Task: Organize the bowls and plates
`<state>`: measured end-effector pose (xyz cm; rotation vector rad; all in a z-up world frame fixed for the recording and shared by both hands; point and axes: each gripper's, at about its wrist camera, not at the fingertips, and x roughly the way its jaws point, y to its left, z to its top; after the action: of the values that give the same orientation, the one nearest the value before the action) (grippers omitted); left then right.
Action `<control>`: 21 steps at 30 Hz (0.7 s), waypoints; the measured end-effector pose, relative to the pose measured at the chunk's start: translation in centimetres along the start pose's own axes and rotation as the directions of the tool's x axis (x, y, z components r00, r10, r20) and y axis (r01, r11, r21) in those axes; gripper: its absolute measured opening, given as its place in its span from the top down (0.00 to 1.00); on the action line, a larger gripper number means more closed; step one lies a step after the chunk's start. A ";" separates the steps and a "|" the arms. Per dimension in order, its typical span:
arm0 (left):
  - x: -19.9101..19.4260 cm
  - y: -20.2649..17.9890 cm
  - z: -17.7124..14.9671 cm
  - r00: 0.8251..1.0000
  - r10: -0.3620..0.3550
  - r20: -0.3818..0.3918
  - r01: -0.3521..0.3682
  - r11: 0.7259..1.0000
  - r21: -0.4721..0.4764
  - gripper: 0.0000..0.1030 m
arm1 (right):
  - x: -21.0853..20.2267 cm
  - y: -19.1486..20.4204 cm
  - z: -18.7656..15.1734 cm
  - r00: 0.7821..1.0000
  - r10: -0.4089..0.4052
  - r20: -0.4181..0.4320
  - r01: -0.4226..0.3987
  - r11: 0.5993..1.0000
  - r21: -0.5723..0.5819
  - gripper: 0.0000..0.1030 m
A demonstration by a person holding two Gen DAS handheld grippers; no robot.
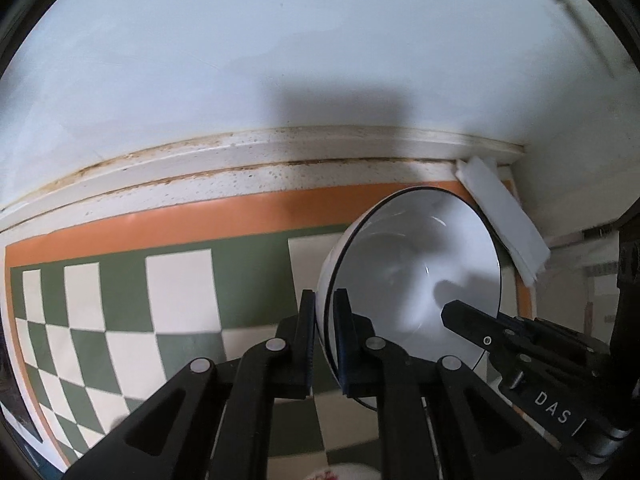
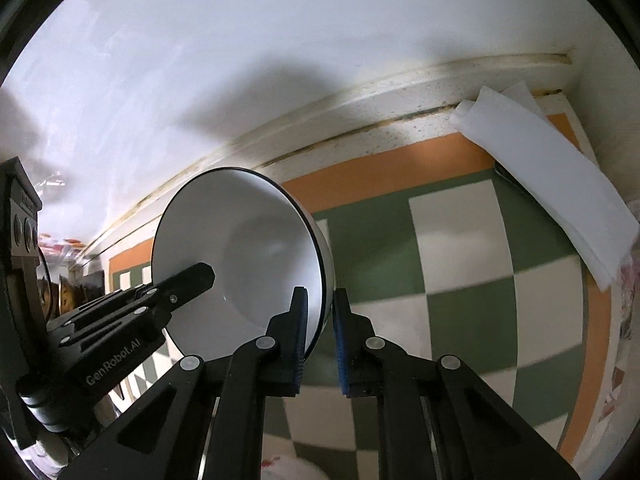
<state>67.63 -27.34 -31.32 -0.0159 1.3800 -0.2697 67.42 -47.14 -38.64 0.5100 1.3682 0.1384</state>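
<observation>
Bowl first: a white glazed ceramic bowl with a thin dark rim [image 1: 416,268] hangs tipped on its side above the worktop, its mouth turned toward me, held from two sides at once. My left tongs [image 1: 323,336] are clamped on its rim at about seven o'clock in the left wrist view, one pad outside the wall and one inside. My right tongs [image 2: 320,332] pinch the rim at about five o'clock in the right wrist view, also one pad either side.

Below it lies a green-and-cream chequered mat with an orange border [image 1: 160,292], and at two o'clock a folded white cloth [image 2: 560,184] lies over the mat's far corner against the pale wall [image 1: 280,40].

I judge this the carrying step, the bowl lifted and not yet set down. No stack or rack shows here, so I cannot say where it goes; next I should level it and lower it gently with both grips even, since a thin rim pinch could slip.

Lettering reads "DAS" on the right tongs' body and "GenRobot.AI" on the left's.
</observation>
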 end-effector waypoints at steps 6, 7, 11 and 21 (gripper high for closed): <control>-3.5 0.1 -3.5 1.000 -0.003 0.029 0.002 0.999 0.042 0.93 | -3.2 1.7 -4.3 0.999 0.012 0.036 -0.012 1.000 -0.010 0.86; -3.8 0.0 -4.1 0.999 -0.005 0.032 0.003 0.999 0.044 0.93 | -3.7 1.8 -5.1 0.999 0.015 0.041 -0.015 1.000 -0.009 0.86; -5.7 -0.2 -7.3 0.999 -0.008 0.042 0.005 0.998 0.068 0.92 | -5.6 2.2 -8.3 0.998 0.027 0.059 -0.027 1.000 -0.003 0.86; -6.9 0.2 -15.2 1.000 -0.020 -0.007 0.021 0.994 0.111 0.92 | -7.5 3.7 -18.1 0.999 0.008 0.046 -0.008 1.000 0.006 0.86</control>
<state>51.79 -23.57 -27.62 0.0637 1.3697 -0.3637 49.25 -41.92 -32.41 0.5211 1.3226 0.1283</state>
